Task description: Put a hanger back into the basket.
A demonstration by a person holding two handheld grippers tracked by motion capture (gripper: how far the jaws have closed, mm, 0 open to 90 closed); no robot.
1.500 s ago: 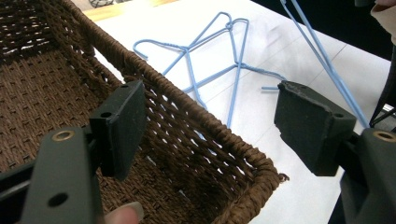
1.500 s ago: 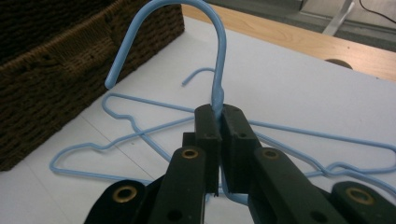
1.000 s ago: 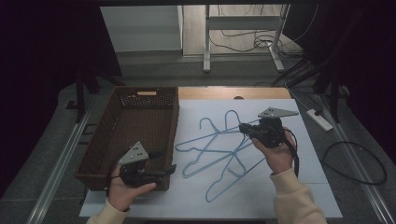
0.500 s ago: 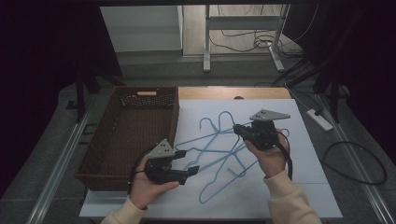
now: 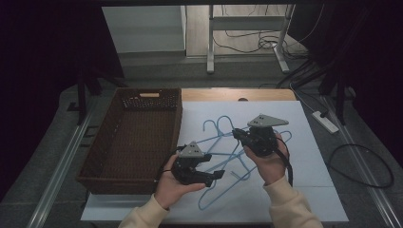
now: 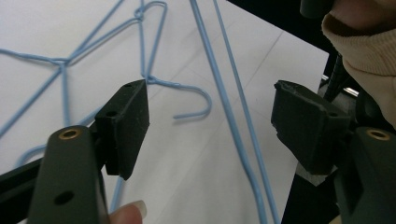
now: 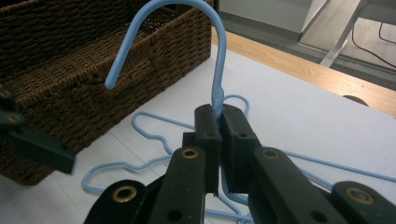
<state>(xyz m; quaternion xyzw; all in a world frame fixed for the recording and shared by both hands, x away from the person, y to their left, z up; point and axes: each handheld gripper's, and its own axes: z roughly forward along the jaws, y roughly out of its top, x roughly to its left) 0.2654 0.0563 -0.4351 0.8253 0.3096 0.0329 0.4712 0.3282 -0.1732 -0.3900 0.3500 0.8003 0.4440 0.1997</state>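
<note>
Several blue wire hangers (image 5: 211,122) lie tangled on a white sheet (image 5: 309,156). My right gripper (image 5: 236,133) points left and is shut on the neck of one blue hanger (image 7: 218,56), just under its hook, which stands up toward the basket. My left gripper (image 5: 216,167) is open near the front of the pile, its jaws pointing right. In the left gripper view its jaws (image 6: 217,126) stand wide apart, with two long blue wires (image 6: 229,116) running between them and a hanger hook (image 6: 198,109) lying beside the left pad; neither pad touches a wire.
A brown wicker basket (image 5: 178,118) stands left of the sheet and shows close by in the right gripper view (image 7: 70,56). The table's wooden back edge (image 5: 266,94) runs behind the sheet. A power strip (image 5: 325,121) and cables lie on the floor to the right.
My left hand has swung right from the basket's front corner to the hangers. The right gripper has shifted slightly left, still closed on its hanger.
</note>
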